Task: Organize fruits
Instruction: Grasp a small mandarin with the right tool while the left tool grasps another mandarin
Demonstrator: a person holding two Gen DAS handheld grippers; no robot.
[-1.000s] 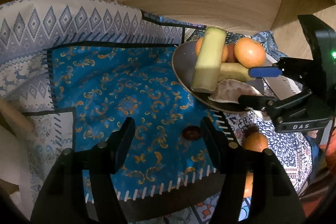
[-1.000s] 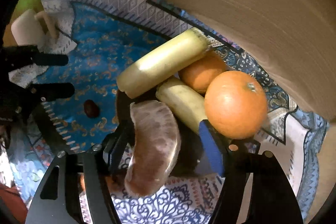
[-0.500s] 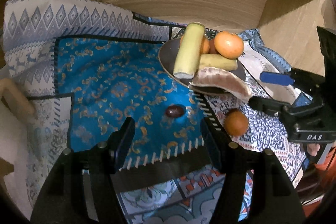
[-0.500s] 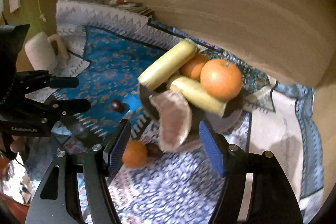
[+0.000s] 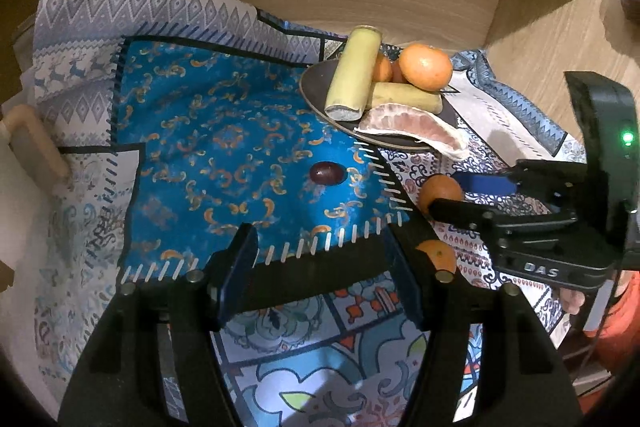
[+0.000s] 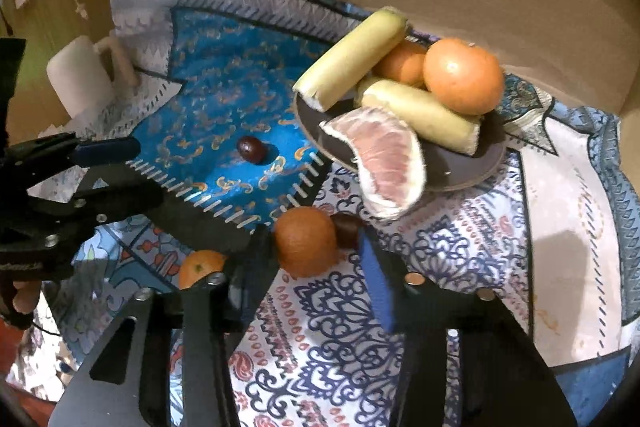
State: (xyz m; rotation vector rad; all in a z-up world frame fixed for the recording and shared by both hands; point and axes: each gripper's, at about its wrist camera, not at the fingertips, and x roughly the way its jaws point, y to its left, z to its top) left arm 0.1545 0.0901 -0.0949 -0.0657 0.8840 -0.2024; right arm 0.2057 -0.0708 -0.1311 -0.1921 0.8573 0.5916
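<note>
Patterned cloth is covering the table. Your right gripper is reaching, wide open, around a loose orange. Your left gripper is hanging open and holding nothing. You are filling the plate at the back edge; another orange and a dark fruit are waiting.

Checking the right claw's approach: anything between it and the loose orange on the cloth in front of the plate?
Nothing visible. The right claw is open with the orange already between its fingers. A dark fruit sits against the orange's far side, below the pomelo wedge overhanging the plate.
</note>
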